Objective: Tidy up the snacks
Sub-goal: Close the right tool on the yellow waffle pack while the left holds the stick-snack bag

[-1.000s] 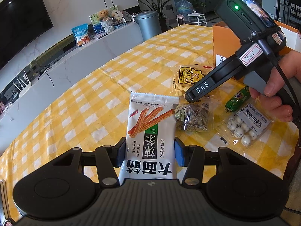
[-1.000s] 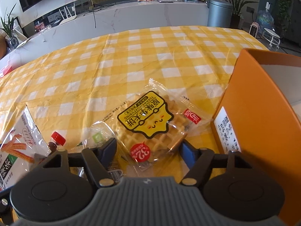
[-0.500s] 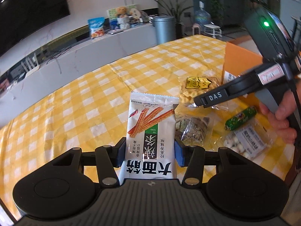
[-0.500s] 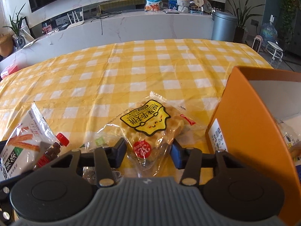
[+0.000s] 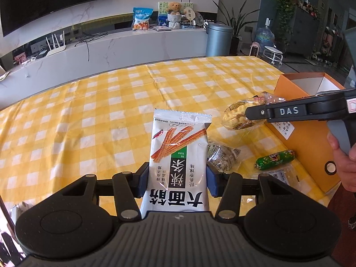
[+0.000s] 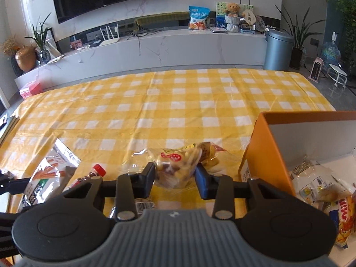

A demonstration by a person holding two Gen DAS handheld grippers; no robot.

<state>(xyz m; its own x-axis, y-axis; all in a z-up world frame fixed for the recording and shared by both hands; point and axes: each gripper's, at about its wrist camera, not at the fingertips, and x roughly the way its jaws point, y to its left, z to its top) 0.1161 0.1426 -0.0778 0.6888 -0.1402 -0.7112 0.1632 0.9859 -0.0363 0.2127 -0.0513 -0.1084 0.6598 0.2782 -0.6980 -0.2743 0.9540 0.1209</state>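
Two packets held at once — one per gripper

Your left gripper [image 5: 176, 181] clamps the white spicy-strip packet [image 5: 178, 153] low near the worktop [image 5: 100, 115]; your right gripper [image 6: 174, 178] pinches the crumpled waffle packet [image 6: 178, 165], raised beside the orange box [image 6: 264, 155]. Carry the waffle over the near wall before releasing — the loose film could snag the rim.

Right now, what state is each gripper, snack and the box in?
left gripper: shut on white spicy-stick packet, held upright.
right gripper: shut on waffle packet, lifted off the table.
orange box: open, snacks already inside.
green sausage: lying on the tablecloth.
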